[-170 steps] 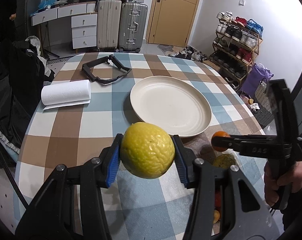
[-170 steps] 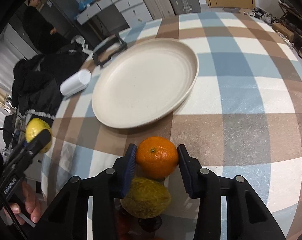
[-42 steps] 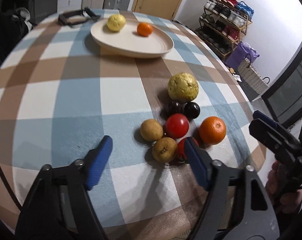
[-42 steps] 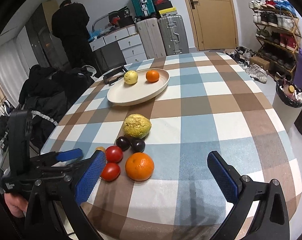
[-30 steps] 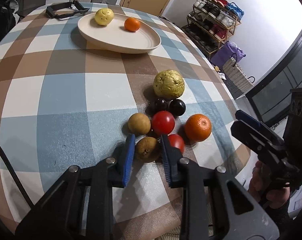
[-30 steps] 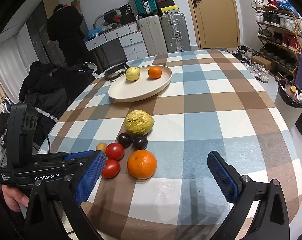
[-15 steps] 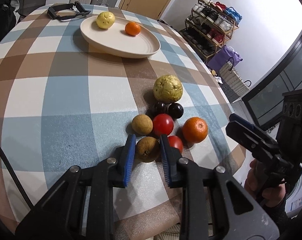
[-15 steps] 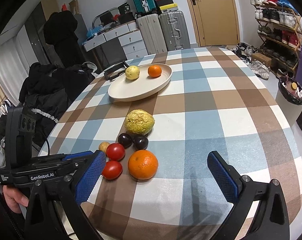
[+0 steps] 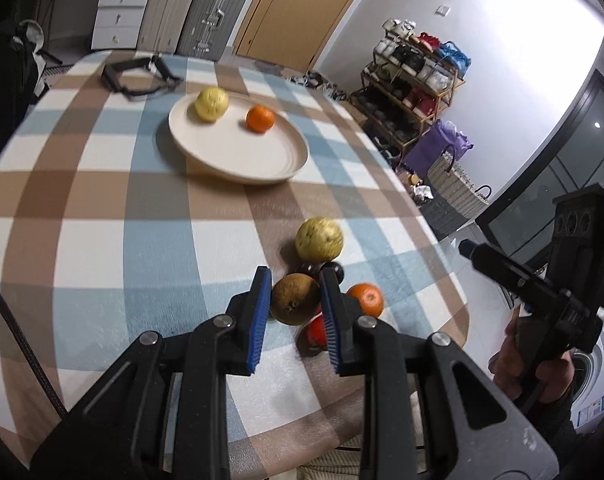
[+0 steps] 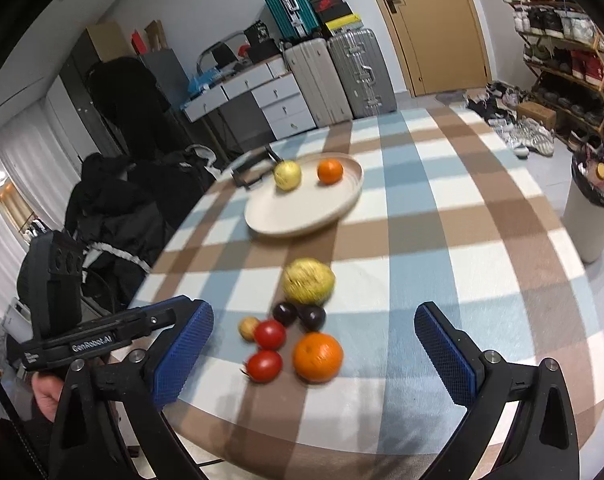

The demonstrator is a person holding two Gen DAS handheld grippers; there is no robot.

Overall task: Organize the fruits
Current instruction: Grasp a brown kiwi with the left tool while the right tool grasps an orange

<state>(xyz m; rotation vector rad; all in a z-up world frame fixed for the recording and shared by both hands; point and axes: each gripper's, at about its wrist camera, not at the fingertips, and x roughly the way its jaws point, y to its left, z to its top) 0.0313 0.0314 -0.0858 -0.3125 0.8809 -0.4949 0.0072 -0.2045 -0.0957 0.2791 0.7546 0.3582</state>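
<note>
While clamped, brown fruit (image 9: pixel 294 298) between left gripper (image 9: pixel 294 312) pads

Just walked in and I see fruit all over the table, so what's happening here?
A person with a gripper in each hand is sorting fruit onto a plate. The left gripper is shut on a brown fruit and holds it above the pile. The right gripper is open and empty, with an orange, two tomatoes, two dark plums and a bumpy yellow fruit lying on the checked tablecloth in front of it. A yellow fruit and a small orange already lie on the plate.
</note>
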